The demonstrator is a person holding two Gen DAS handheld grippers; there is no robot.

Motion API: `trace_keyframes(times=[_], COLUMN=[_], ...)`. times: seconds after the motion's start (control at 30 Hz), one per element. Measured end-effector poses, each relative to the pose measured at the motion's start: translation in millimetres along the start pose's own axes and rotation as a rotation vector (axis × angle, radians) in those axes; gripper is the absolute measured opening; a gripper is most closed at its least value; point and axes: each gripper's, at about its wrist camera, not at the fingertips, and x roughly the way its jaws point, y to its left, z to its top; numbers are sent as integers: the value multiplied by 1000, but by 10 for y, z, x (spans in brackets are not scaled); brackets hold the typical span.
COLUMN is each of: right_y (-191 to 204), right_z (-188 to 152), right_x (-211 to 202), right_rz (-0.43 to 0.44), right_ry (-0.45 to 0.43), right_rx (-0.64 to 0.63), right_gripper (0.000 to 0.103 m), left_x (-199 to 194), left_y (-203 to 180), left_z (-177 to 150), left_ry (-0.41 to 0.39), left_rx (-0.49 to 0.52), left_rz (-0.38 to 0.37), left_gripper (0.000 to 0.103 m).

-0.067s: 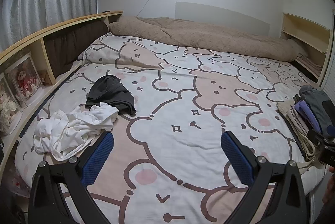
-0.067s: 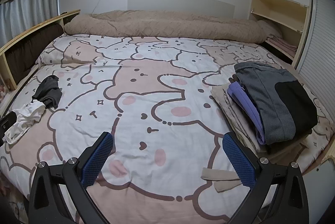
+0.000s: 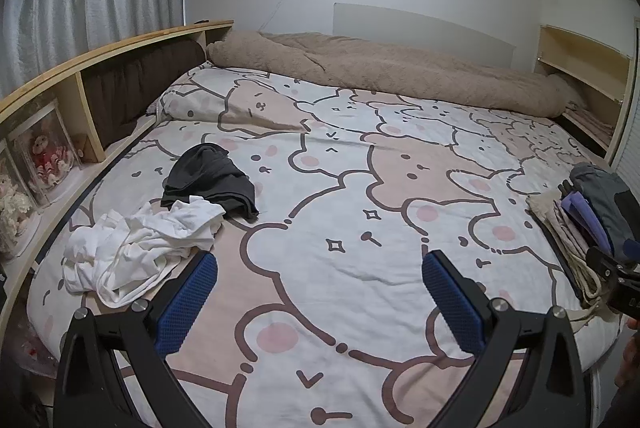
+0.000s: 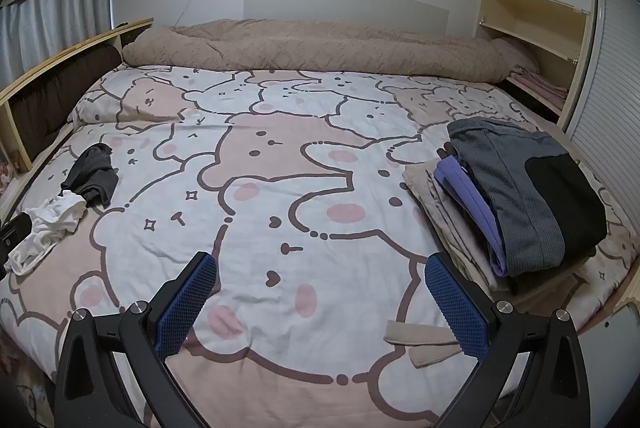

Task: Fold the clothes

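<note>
Clothes wait in two lots on the bed [image 3: 344, 268]: a crumpled white garment [image 3: 136, 252] with a dark grey garment [image 3: 212, 184] touching its far edge, both unfolded on the left side, and a folded stack [image 4: 508, 200] on the right side, beige at the bottom, then purple, then grey and black on top. A beige strap [image 4: 420, 342] lies loose on the bear-print cover near the front of the stack. A rolled tan duvet [image 4: 312, 48] runs along the far edge of the bed, and a wooden shelf [image 3: 80, 76] borders the left side. Nothing lies between the two lots. The left gripper [image 3: 320, 292] and right gripper [image 4: 320, 292] both hang over the cover with jaws spread wide, holding nothing. Against the frame just before, nothing has visibly shifted.
</note>
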Motion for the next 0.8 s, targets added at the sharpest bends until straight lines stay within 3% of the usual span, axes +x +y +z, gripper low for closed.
trace_keyframes(times=[0.33,0.8], right_y=[17,29], right_z=[-4,4], right_x=[10,16], right_rz=[-2,-5], right_ry=[4,6], right_rx=[-7,-21], right_gripper=[103,103], left_x=[-3,-17], left_y=[-280,-210], left_z=[-28,19], left_ry=[-4,-9], left_rx=[-4,-2], left_rz=[46,34], left_gripper=[103,103])
